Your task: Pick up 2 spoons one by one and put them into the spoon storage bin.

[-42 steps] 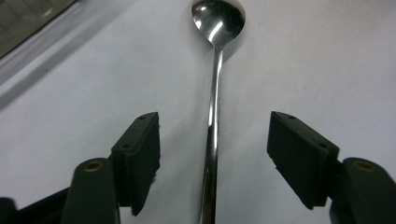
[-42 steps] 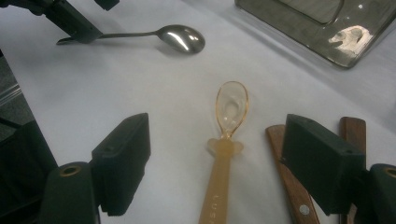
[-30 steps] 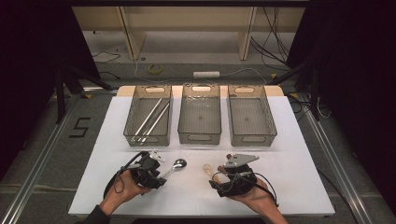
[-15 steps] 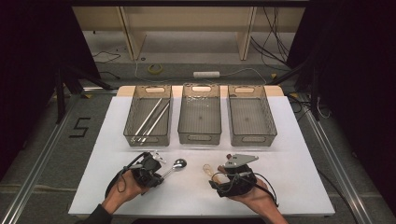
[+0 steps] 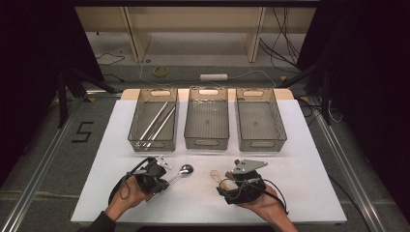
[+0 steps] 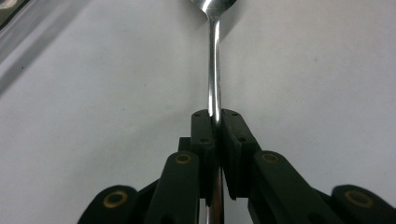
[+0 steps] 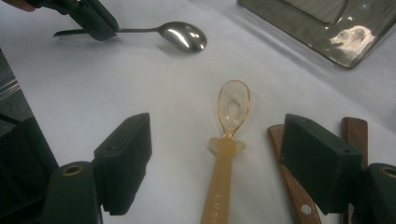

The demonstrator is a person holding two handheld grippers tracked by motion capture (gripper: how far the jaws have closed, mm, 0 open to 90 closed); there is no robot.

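While its bowl rests near the middle of the white table (image 5: 309, 145), the metal spoon (image 5: 185, 170) is gripped by the handle in the left gripper (image 6: 215, 128), whose black jaws are pressed together on the thin steel shaft. Compared with the high view of a second ago, little is altered: the spoon lies in nearly the same spot, with its bowl turned slightly, and the left gripper (image 5: 153, 175) has closed in on the handle, so a grasp appears to have just been completed and a lift has not yet begun. From the right gripper view, the spoon (image 7: 183, 35) is seen low against the table surface with the left gripper (image 7: 95, 18) clamped on its handle. Just beside it, a translucent amber plastic spoon (image 7: 229, 140) lies between the widely spread jaws of the right gripper (image 7: 224, 163), untouched, and two wooden handles (image 7: 292, 186) lie next to the far jaw. Beyond these, three clear bins stand in a row: the left bin (image 5: 137, 131) holds long metal utensils, the middle bin (image 5: 207, 142) holds a few small items at its far end that are too faint to identify, and the right bin (image 5: 261, 144) looks empty. Sorting the metal spoon into a bin is judged to be the likely next stage, with the left bin's metal contents suggesting its destination.
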